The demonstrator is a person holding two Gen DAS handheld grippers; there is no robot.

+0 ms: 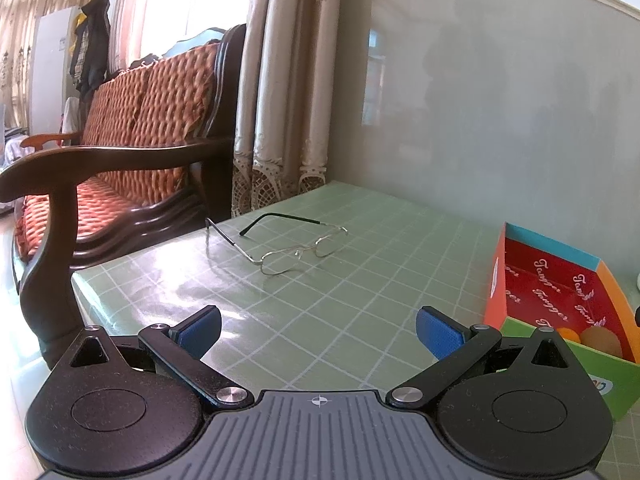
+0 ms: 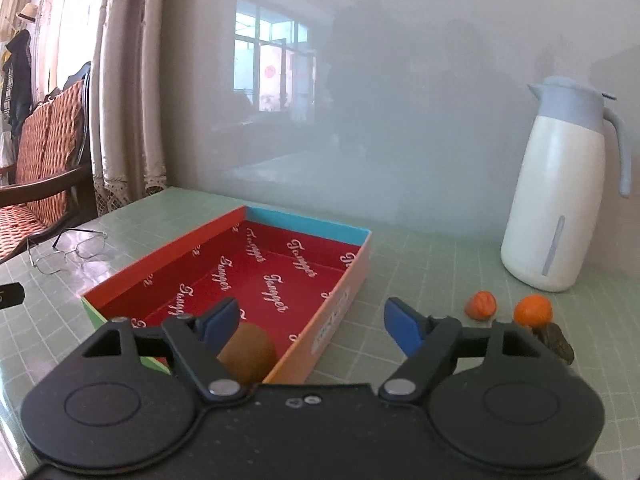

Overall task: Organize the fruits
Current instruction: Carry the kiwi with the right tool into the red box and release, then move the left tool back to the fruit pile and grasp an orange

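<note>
A shallow cardboard box (image 2: 304,228) with a red printed inside lies on the green checked table. A brown kiwi (image 2: 250,354) lies in its near corner. My right gripper (image 2: 312,326) is open and empty, above the box's near right wall. To the right of the box lie a small orange fruit (image 2: 481,305), a round orange (image 2: 533,310) and a dark fruit (image 2: 555,342). In the left wrist view the box (image 1: 528,248) is at the right, with the kiwi (image 1: 601,339) and an orange fruit (image 1: 569,334) inside. My left gripper (image 1: 319,330) is open and empty over bare table.
A pair of wire glasses (image 1: 288,252) lies on the table's far left; it also shows in the right wrist view (image 2: 68,254). A white jug (image 2: 560,188) stands at the back right by the grey wall. A wooden sofa (image 1: 120,140) stands beyond the table's left edge.
</note>
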